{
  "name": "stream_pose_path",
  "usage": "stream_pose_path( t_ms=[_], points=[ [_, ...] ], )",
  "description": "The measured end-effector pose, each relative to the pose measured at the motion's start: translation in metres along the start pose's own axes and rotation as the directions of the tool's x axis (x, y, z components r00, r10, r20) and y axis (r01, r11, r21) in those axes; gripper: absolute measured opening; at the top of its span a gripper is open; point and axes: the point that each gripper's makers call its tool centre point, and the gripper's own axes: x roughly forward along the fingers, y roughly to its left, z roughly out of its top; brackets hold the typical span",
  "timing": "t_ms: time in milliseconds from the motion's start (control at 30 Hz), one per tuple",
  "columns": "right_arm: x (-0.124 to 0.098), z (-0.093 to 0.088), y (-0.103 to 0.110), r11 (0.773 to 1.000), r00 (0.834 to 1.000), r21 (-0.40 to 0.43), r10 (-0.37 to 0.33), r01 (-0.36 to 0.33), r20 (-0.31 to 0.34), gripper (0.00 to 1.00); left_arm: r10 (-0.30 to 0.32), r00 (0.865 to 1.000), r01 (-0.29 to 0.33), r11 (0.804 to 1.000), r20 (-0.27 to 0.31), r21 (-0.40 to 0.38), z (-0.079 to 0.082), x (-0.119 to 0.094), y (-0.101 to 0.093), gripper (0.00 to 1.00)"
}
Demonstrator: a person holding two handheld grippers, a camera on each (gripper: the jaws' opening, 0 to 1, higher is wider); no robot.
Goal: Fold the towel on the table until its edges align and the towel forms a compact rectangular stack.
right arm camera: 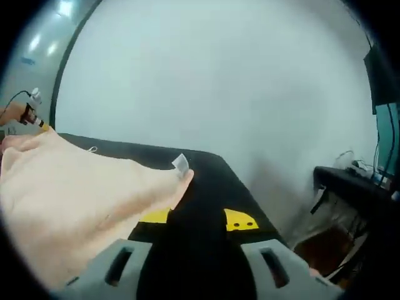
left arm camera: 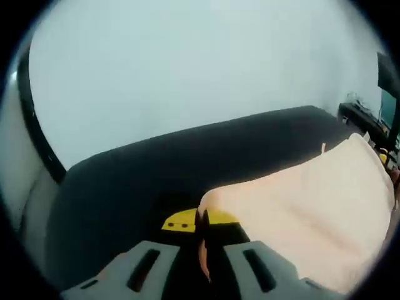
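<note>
Peach-coloured terry cloth made up the towel (left arm camera: 312, 206), which lay lifted over the dark bench (left arm camera: 156, 169) with a pale wall behind. In the left claw view, the left claw (left arm camera: 203, 250) had its two grey jaws rising from the bottom edge, close together, and a corner of the towel ran down into the narrow gap between them; the claw looked clenched on that corner. From there the cloth spread away to the right and upward in a broad, slightly sagging sheet, with its far edge near a dark shelf of clutter at the right rim. A yellow tab (left arm camera: 181, 220) sat just ahead of the jaws, partly behind the towel's edge. In the right claw view, the right claw (right arm camera: 197, 256) showed its grey jaws well apart, with black between them and nothing visibly gripped there, so it appeared released. The towel (right arm camera: 75, 200) covered the left side of that view, its near corner, bearing a small white label (right arm camera: 180, 162), reaching toward the middle just above the jaws. Two yellow tabs (right arm camera: 240, 220) showed ahead of the jaws, the left one partly under the cloth. A dark shelf with cables (right arm camera: 350, 181) stood at the right.
</note>
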Motion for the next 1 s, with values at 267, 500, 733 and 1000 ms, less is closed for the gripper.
stream_pose_path(
  t_ms=[267, 500, 733, 1000],
  points=[
    [0.005, -0.001, -0.001, 1.0, 1.0, 0.027, 0.015, -0.015, 0.001, 0.28, 0.055, 0.996, -0.055, 0.998, 0.069, 0.002, -0.004, 0.019, 0.023, 0.46],
    [0.006, 0.001, 0.0, 0.999, 0.999, 0.034, 0.027, -0.027, 0.018, 0.28, 0.004, 0.986, -0.039, 0.977, 0.166, 0.21, -0.012, -0.084, 0.029, 0.35],
    [0.008, 0.004, 0.002, 0.997, 0.998, 0.055, 0.053, -0.055, 0.038, 0.27, -0.127, 0.989, 0.072, 0.859, 0.075, 0.507, -0.093, -0.169, -0.033, 0.33],
    [-0.001, 0.001, 0.011, 0.994, 0.996, 0.06, 0.089, -0.09, 0.015, 0.27, -0.209, 0.976, 0.186, 0.622, -0.068, 0.761, -0.153, -0.195, -0.077, 0.32]
  ],
)
